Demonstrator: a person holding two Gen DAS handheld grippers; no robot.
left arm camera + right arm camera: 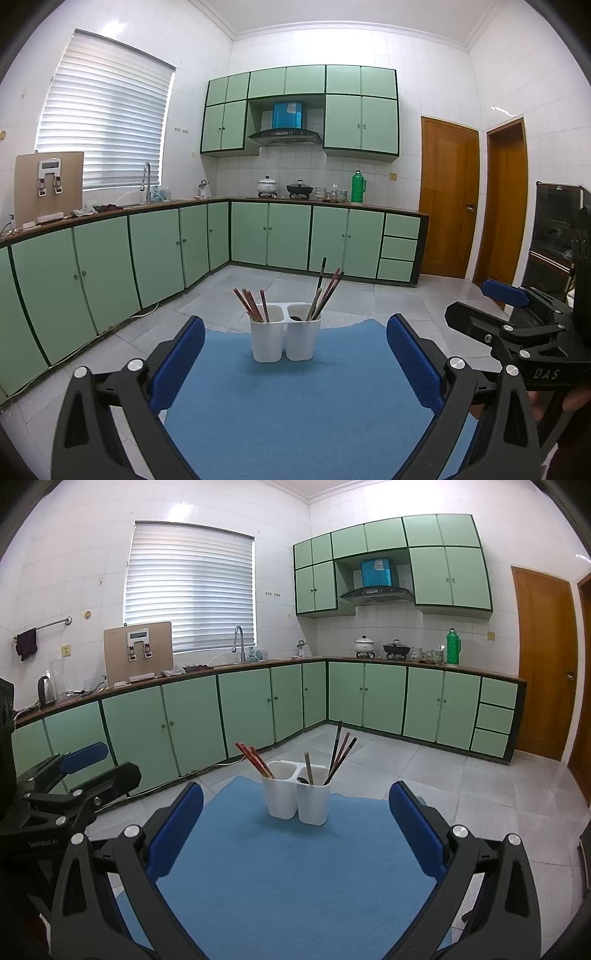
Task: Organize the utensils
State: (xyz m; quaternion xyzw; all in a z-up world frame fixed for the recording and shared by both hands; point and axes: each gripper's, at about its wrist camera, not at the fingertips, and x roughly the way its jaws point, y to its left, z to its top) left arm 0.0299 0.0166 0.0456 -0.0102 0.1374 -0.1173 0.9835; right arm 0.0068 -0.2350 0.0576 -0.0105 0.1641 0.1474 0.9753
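Left wrist view: my left gripper (295,362) spread wide, holding nothing | right gripper (295,834) likewise spread, empty | white two-cup holder (285,336) upright on blue mat (295,413), ahead of both | red chopsticks (252,305) left cup, dark utensils (325,291) right cup.

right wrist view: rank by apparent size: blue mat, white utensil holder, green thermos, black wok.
1. blue mat
2. white utensil holder
3. green thermos
4. black wok
Thermos and wok look close; both are far off, the mat nearest.
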